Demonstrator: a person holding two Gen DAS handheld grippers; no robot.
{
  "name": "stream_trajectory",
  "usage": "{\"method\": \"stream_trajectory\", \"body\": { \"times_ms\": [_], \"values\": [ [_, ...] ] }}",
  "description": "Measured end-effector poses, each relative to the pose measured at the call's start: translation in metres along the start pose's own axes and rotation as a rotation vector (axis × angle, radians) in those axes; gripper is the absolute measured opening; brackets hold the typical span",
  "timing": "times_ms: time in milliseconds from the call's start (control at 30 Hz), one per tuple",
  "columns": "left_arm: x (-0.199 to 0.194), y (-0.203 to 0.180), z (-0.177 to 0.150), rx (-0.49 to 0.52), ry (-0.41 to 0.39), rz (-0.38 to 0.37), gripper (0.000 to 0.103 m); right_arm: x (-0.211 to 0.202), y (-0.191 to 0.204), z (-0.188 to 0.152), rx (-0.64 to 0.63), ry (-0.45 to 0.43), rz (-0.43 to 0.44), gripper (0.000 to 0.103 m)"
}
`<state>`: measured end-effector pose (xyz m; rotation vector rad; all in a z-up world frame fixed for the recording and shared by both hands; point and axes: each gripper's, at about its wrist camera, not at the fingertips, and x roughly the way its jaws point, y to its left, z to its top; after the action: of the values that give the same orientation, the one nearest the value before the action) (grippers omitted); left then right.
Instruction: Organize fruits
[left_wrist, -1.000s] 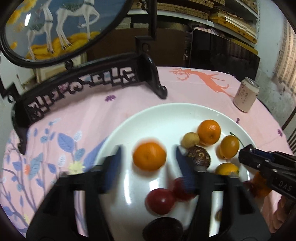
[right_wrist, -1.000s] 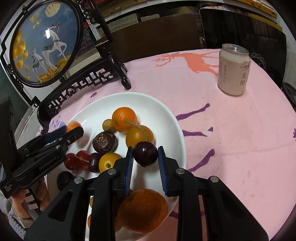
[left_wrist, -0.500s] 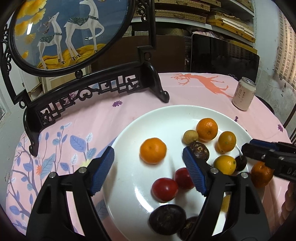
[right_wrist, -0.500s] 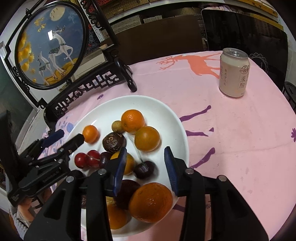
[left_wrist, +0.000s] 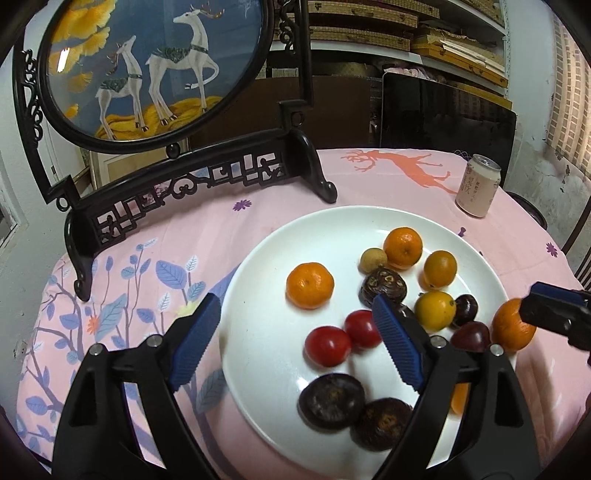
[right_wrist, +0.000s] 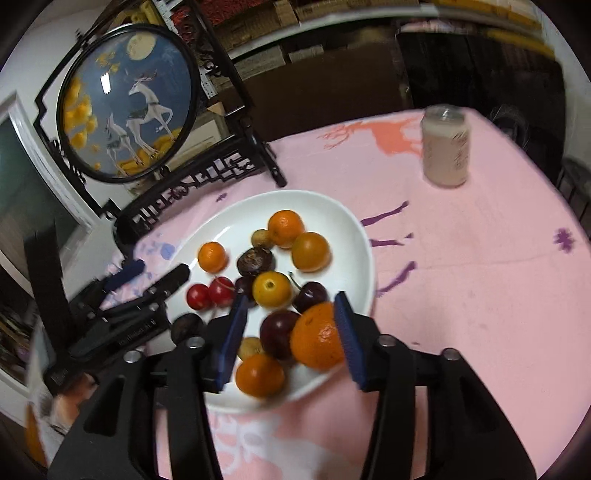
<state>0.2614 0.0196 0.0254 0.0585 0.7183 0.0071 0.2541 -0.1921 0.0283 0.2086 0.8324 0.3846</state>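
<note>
Both sets of jaws spread wide, gripping nothing: left gripper (left_wrist: 295, 339) low over round white ceramic plate (left_wrist: 258, 369), right gripper (right_wrist: 290, 338) straddling big orange mandarin (right_wrist: 317, 341) at the near rim. Looks like between picks; next probably closing on that one, beyond it small red cherry tomatoes (left_wrist: 327, 345)

In the right wrist view the can (right_wrist: 445, 147) was blurred, its label unreadable. The left gripper's fingers (left_wrist: 397, 341) hid part of a dark fruit (left_wrist: 384, 286), and an orange piece (left_wrist: 459, 398) showed only partly behind them.
</note>
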Motion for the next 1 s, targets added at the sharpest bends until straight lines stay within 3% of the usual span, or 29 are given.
{"method": "stream_trajectory", "body": {
  "times_ms": [233, 467, 600, 700, 833, 1000],
  "values": [
    [-0.014, -0.008, -0.012, 0.043, 0.007, 0.022, 0.087, 0.02, -0.011, -0.006, 0.04, 0.006, -0.058, 0.055],
    [-0.024, -0.008, -0.033, 0.06, 0.024, 0.036, 0.089, 0.036, -0.001, -0.012, 0.084, 0.085, 0.177, 0.057],
    [-0.035, -0.004, -0.047, 0.035, 0.026, 0.04, 0.089, 0.018, 0.018, -0.012, -0.028, -0.021, 0.029, 0.057],
    [-0.046, -0.001, -0.056, 0.003, 0.025, 0.024, 0.089, -0.007, 0.024, -0.015, -0.065, -0.085, -0.017, 0.057],
    [-0.065, -0.008, -0.074, 0.008, 0.008, 0.033, 0.091, -0.021, 0.03, -0.035, -0.071, -0.092, -0.046, 0.058],
    [-0.09, -0.024, -0.096, 0.042, -0.026, 0.041, 0.097, -0.032, 0.035, -0.076, -0.095, -0.118, -0.141, 0.061]
  ]
}}
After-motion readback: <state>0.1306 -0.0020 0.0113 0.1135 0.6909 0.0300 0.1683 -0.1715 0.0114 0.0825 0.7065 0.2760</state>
